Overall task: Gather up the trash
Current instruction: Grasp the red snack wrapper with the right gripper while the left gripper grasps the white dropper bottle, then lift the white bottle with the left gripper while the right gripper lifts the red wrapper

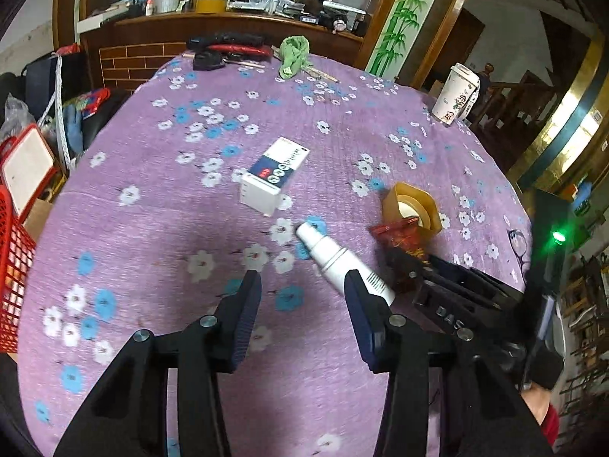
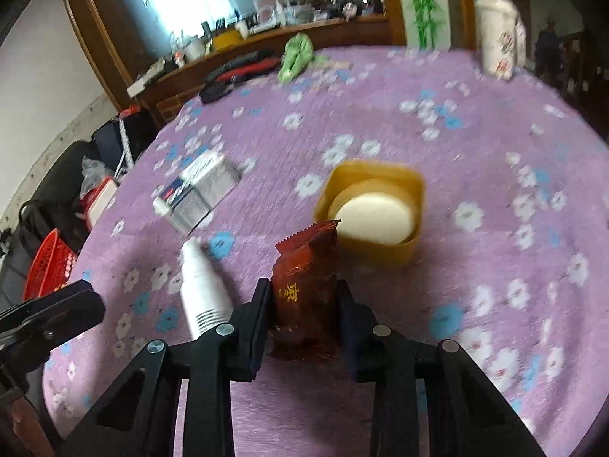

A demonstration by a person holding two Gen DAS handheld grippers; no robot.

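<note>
A matt woven cloth (image 1: pixel 342 144) with a fine rough weave covers the desk. At frame centre in the right wrist view, the red wrapper (image 2: pixel 306 297) is glossy crinkled film. The white bottle (image 1: pixel 338 259) looks smooth plastic, the box (image 1: pixel 276 175) printed cardboard. The cabinet (image 1: pixel 228 34) at the top is polished wood.

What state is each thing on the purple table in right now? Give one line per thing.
Red snack wrapper: upright, clamped between the right gripper's fingers.
White bottle: lying on its side, outside the left gripper, beside one finger.
Left gripper: open, nothing between its fingers.
Yellow tub: tipped over, round white piece inside.
Small box: lying flat, closed.
Paper cup: upright, lid on.
Green cloth: crumpled.
</note>
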